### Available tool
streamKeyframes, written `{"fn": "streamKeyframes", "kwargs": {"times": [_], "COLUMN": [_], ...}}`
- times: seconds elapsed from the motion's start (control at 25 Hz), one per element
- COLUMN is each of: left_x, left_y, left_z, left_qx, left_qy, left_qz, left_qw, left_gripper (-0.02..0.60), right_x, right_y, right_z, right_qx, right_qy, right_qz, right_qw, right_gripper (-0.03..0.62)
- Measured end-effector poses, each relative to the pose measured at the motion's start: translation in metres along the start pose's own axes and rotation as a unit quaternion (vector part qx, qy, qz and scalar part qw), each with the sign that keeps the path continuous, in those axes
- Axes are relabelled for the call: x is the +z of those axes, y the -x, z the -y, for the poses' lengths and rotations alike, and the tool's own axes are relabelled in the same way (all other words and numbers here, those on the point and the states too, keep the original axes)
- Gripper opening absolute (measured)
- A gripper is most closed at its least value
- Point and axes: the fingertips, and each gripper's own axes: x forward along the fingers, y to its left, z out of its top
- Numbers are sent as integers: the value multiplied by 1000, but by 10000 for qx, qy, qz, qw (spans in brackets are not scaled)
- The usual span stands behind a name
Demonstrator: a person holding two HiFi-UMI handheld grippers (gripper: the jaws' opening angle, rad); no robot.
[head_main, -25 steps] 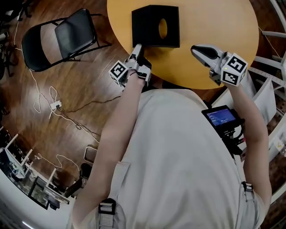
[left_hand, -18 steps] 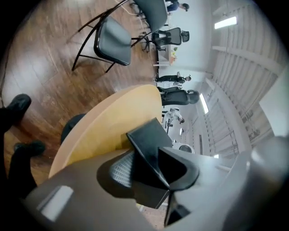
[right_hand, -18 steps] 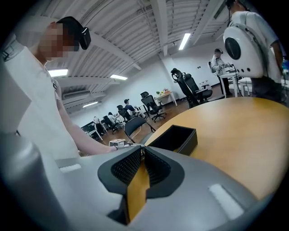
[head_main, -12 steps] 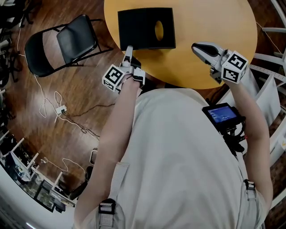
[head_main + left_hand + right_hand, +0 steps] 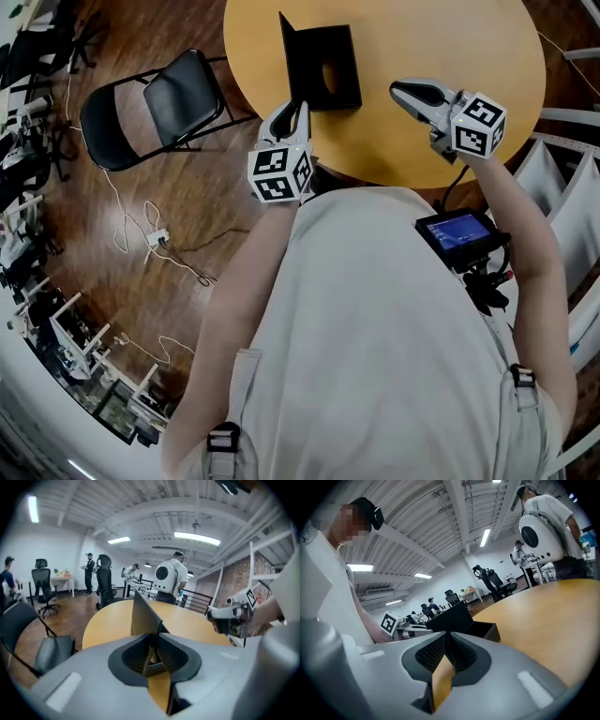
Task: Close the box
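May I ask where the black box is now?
Head view: the black box sits on the left part of the round table, right of the folding chair, its raised lid between the closing jaws of the left gripper.

Bright, even indoor light is being thrown down from the ceiling strip lights in both gripper views, and slight glare is blown out around the tubes. Heavy barrel distortion is seen, with the corners vignetted to black. The near foreground is rendered soft, the far room sharper. In the head view a dimmer picture is given: the wooden floor is sunk in shadow, the table is lit flatly, and the box is reduced to a near-black shape.
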Motion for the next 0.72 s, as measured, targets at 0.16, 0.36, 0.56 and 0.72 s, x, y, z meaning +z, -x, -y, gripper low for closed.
{"fn": "streamKeyframes", "kwargs": {"times": [0.16,0.36,0.56,0.72], "left_x": [-3,-13,9,59], "left_y": [-11,-30,-33,-18], "left_z": [24,75,89,79], "left_qx": [-106,-746,-1162,-1657], "left_qy": [-1335,-2534,-1827,-918], "left_qz": [-376,-940,-597,105], "left_qw": [9903,9599,9744,9818], "left_gripper": [69,158,161,125], "right_x": [3,3,11,47], "right_y": [-3,-1,-2,-10], "right_z": [3,3,-1,-12], "right_qx": [11,42,64,150], "right_qy": [52,11,237,795], "right_qz": [157,261,210,113], "right_qw": [9999,9996,9995,9967], "right_gripper": [26,26,25,25]}}
